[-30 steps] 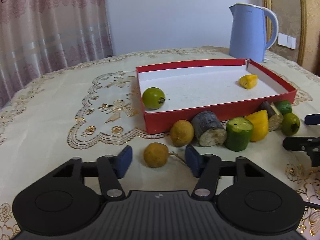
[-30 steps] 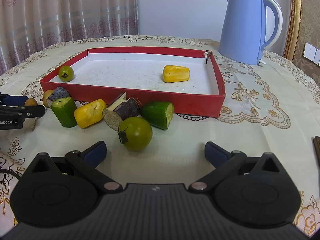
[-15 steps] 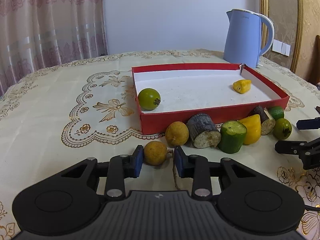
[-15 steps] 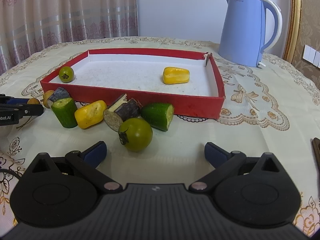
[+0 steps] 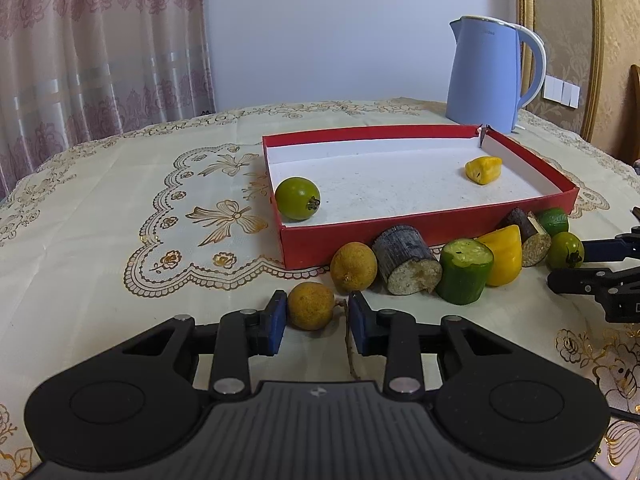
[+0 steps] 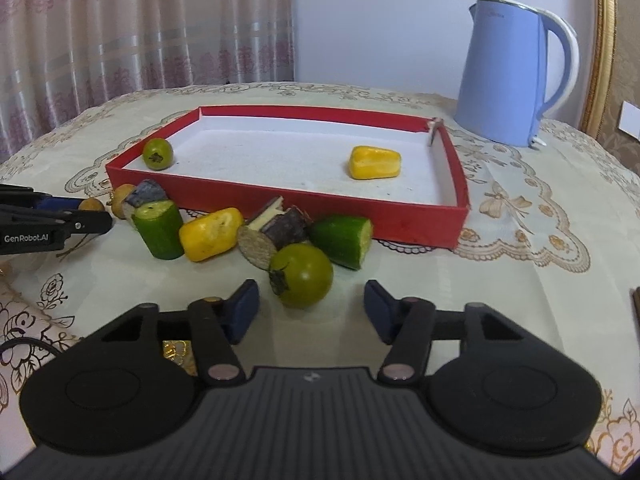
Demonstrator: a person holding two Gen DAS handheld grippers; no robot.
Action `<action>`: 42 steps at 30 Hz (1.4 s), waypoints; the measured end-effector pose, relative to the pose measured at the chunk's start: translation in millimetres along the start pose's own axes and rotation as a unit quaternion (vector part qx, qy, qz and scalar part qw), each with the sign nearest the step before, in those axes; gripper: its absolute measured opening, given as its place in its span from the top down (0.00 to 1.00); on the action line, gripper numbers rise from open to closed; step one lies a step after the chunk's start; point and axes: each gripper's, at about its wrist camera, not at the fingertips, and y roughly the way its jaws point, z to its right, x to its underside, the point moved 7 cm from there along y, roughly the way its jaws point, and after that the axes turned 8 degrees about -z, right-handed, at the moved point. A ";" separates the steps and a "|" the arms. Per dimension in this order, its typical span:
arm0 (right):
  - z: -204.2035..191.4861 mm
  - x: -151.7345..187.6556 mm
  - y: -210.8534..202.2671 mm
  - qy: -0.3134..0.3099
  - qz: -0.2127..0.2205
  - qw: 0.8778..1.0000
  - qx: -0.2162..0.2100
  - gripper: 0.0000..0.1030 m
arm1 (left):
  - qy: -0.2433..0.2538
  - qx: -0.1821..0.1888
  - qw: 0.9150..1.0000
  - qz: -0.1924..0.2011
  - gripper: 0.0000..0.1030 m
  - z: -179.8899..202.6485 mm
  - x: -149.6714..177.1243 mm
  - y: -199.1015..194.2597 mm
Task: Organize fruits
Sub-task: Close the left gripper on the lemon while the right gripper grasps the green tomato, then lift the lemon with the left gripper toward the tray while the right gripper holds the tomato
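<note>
The left gripper point(image 5: 317, 315) has its fingers closed on a round brown longan point(image 5: 311, 306), its thin stem trailing back toward the camera, low over the table point(image 5: 100, 248) near the red tray point(image 5: 432, 226). Embroidered cream cloth, pink curtains behind. The right gripper point(image 6: 311, 307) is open behind a green fruit point(image 6: 302, 277).

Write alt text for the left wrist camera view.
The left gripper has its jaws around a small brown-yellow fruit on the tablecloth. Beyond it, cut produce lines a red tray holding a green fruit and a yellow piece.
</note>
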 end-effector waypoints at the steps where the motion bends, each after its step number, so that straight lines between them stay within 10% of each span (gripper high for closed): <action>1: -0.2 -0.6 0.3 -0.003 0.000 1.000 -0.004 0.51 | 0.001 -0.001 1.000 0.000 0.69 0.2 0.0 0.0; 11: -2.6 -4.8 2.1 -0.007 0.000 1.000 -0.009 0.70 | 0.002 -0.001 1.000 0.000 0.69 0.8 0.0 -0.2; 42: 12.8 -3.5 -21.7 0.019 0.039 0.999 -0.029 0.70 | 0.010 0.029 0.997 0.072 0.68 21.2 -27.7 -33.6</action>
